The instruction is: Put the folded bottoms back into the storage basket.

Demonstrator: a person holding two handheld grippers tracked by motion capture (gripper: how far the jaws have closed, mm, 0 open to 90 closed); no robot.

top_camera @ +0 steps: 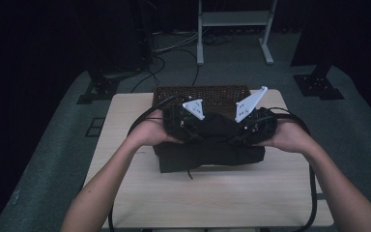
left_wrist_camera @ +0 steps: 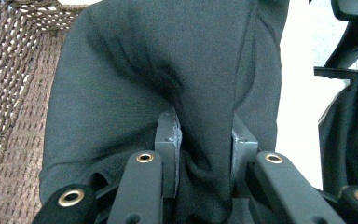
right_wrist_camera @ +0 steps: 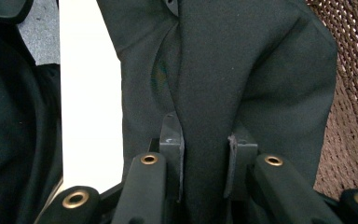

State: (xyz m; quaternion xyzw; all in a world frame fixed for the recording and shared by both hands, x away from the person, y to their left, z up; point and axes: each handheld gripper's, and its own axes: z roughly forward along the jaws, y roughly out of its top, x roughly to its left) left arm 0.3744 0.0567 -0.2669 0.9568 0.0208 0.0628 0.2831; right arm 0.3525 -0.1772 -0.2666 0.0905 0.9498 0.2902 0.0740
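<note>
Holding: a black garment (top_camera: 207,145) is gripped at two points at once, one fold in each tool.
Garment, place: it lies folded in a dark heap on the middle of the desk (top_camera: 212,198), its far part up against the basket near the far edge.
Garment, lifted part: between the two tools a hump of cloth stands raised above the rest of the heap; the lower layers rest flat on the desk.
Garment, left gripper view: thick black cloth (left_wrist_camera: 168,79) bulges over the jaws, and a pleat of it runs down between the two pads.
Garment, right gripper view: the same black cloth (right_wrist_camera: 223,79) hangs in a vertical fold that passes straight between the pads.
Left tool (top_camera: 186,126): clamped tight on a fold of the garment; the jaws stand narrow with cloth pressed between them (left_wrist_camera: 204,154).
Right tool (top_camera: 246,128): likewise clamped on a fold of the garment, cloth squeezed between its pads (right_wrist_camera: 206,156).
Hands: the left hand (top_camera: 152,130) and the right hand (top_camera: 287,135) each grasp a tool from the outer side, forearms coming in from the near edge.
Basket (top_camera: 200,94): brown, woven, at the far edge of the desk, touching or just behind the garment; its weave shows beside the cloth in both gripper views.
Desk: pale wood, bare along its near edge.
</note>
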